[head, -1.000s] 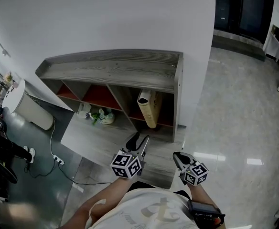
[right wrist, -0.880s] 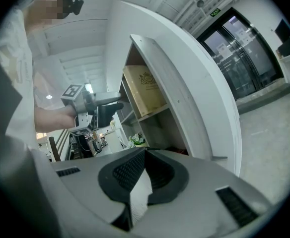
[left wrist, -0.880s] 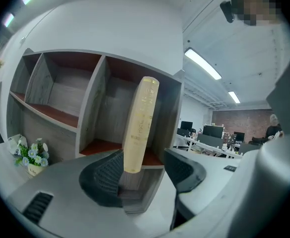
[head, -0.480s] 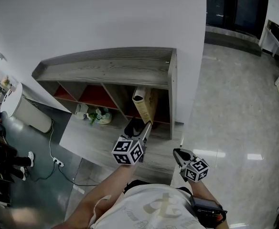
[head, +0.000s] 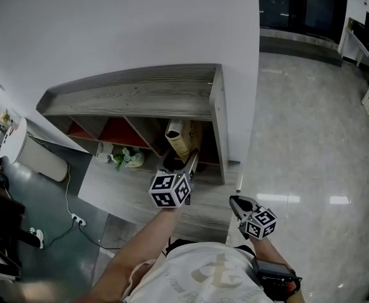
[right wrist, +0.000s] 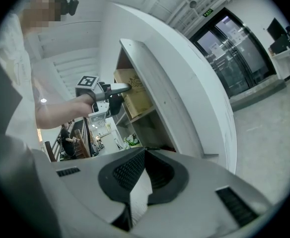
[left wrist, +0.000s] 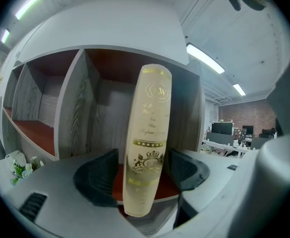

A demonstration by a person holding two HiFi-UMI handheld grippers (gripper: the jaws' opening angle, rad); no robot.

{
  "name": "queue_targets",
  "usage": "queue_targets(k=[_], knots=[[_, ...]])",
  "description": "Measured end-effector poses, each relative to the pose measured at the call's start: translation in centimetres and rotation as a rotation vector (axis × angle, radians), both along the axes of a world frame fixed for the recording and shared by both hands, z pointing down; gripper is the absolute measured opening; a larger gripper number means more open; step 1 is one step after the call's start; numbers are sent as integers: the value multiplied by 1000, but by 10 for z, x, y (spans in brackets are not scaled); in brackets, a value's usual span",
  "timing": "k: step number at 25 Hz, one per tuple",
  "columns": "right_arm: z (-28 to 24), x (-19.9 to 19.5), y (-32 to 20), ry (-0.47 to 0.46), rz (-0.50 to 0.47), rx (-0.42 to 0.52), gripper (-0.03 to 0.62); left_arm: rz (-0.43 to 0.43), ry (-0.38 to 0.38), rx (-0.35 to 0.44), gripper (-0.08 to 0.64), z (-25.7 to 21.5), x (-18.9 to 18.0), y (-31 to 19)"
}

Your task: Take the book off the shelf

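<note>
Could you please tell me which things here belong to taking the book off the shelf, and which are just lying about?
Part of the job:
- book, leaning in the rightmost compartment of the shelf
- left tool: its jaws have just been opening, book's spine between them, not gripped

Just lying about:
- small flowers
- white container
- floor cable
- right tool, shut and idle

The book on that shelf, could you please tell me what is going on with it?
A person holds a gripper in each hand. The left gripper reaches into the rightmost compartment of the wooden shelf, where the cream book stands. Its jaws have just been opening and now sit wide on either side of the book's spine without pressing on it. The right gripper hangs back near the person's body, jaws together and empty.
</note>
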State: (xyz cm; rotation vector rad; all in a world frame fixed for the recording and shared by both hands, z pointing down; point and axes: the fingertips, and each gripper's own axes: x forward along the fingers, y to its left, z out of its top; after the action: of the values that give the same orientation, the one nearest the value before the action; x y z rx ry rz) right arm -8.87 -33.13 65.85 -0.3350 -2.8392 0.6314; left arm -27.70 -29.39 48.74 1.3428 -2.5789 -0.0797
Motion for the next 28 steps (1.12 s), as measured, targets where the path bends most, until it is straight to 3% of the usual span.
queue_targets(k=[17, 21, 28], knots=[[16, -10, -27, 22, -19, -24, 5, -65, -38, -63, 324, 6, -28, -27], [22, -11, -29, 35, -23, -31, 5, -84, -71, -96, 236, 11, -31, -27], [25, -9, -32, 35, -11, -33, 5, -63, -92, -110, 227, 14, -29, -27]])
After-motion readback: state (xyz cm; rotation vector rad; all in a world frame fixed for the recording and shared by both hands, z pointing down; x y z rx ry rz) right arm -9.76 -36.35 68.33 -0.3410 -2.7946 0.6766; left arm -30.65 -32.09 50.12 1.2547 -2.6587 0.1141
